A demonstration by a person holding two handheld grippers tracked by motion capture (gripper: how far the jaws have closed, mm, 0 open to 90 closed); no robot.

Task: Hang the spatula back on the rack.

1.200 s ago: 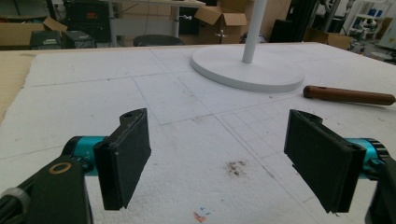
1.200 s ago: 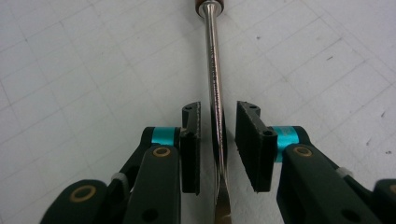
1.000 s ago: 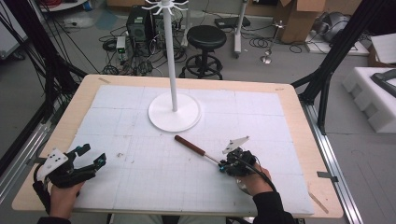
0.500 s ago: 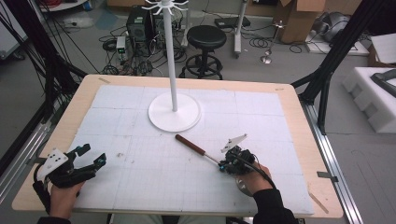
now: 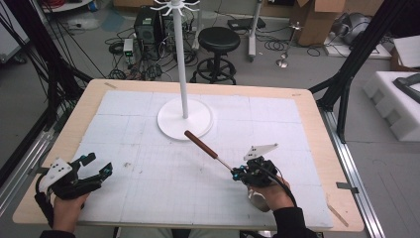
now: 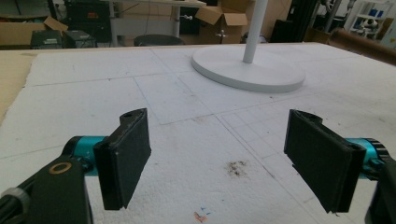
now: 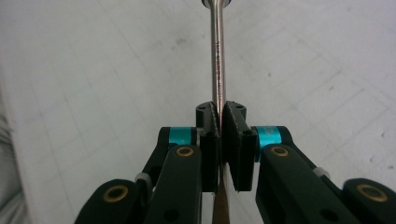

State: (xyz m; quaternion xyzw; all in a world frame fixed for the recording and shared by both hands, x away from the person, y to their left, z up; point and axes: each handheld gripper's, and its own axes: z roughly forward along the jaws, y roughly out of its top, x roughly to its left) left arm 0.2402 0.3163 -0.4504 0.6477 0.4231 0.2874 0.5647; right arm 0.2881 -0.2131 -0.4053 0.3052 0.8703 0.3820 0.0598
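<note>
The right gripper [image 5: 236, 172] is seen in the high view clamped on the metal shaft of a brown-handled tool [image 5: 200, 144]; the tool's handle end lies just beside the near rim of the white stand base [image 5: 171, 121], and the tool runs from there toward the person's right hand [image 5: 267, 194]. The left gripper [image 5: 96, 164] is held well to the left of the stand base, near the table's near left corner, with its jaws spread wide and nothing between them.

In the left gripper view, the two black pads [image 6: 125, 156] are seen far apart over bare white matting [image 6: 93, 93], with the stand base ahead.

In the right gripper view, the jaws are pressed together on the thin shaft [image 7: 217, 51], which extends straight ahead.
</note>
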